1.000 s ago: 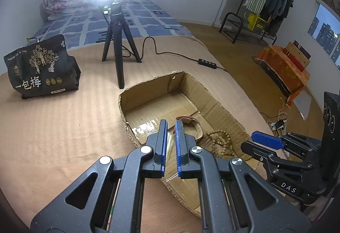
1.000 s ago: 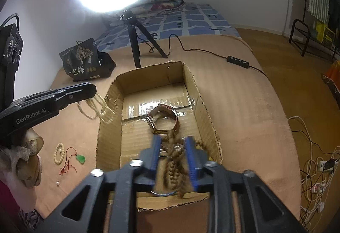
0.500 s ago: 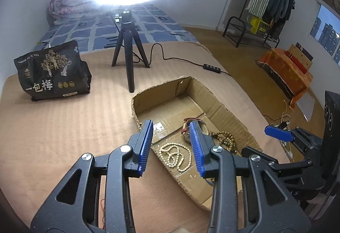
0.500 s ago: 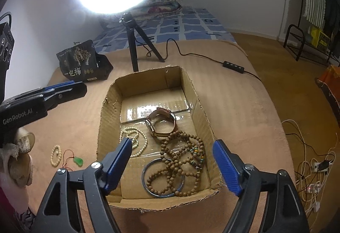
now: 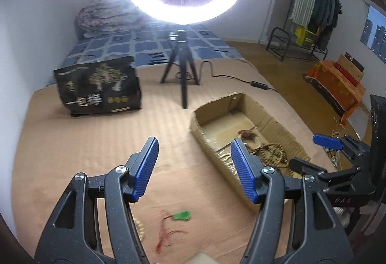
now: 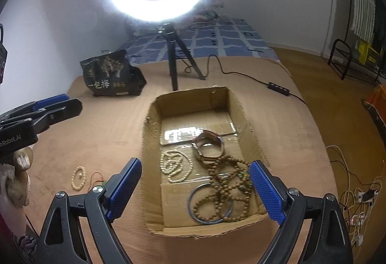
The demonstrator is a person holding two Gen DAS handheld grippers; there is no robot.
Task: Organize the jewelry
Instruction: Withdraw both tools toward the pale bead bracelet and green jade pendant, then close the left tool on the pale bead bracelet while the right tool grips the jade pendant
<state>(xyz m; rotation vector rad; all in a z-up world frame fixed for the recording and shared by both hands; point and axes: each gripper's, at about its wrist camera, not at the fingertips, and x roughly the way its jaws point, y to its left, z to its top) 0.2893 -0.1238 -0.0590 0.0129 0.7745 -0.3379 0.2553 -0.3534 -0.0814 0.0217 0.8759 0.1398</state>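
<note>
1. Left gripper [image 5: 193, 170]: in the left wrist view its blue pads stand apart, the jaws having just been opening, with nothing between them. It hangs over the tan cloth [image 5: 96, 138], lower centre of the frame.

2. Small cream bead bracelet [image 6: 79, 178]: lower left of the right wrist view, lying on the cloth outside the box. Judged light and limp. Pinch across one side of the loop, pads pressed down to the cloth.

3. Green pendant on a red cord [image 5: 181, 215]: bottom centre of the left wrist view, blurred, so its exact shape cannot be told. The pendant is likely hard and smooth; the cord is thin and apt to slip. Take hold on the pendant body.

4. Cardboard box [image 6: 149, 133]: centre of the right wrist view. Inside lie a cream bead necklace [image 6: 176, 167], a brown strap watch [image 6: 208, 144], a long brown bead string [image 6: 229, 182] and a blue bangle [image 6: 193, 203] partly under the string. The strings are judged loose and prone to tangle.

5. Right gripper [image 6: 195, 190]: jaws wide apart, having just been opening, empty, above the box's near end.
</note>
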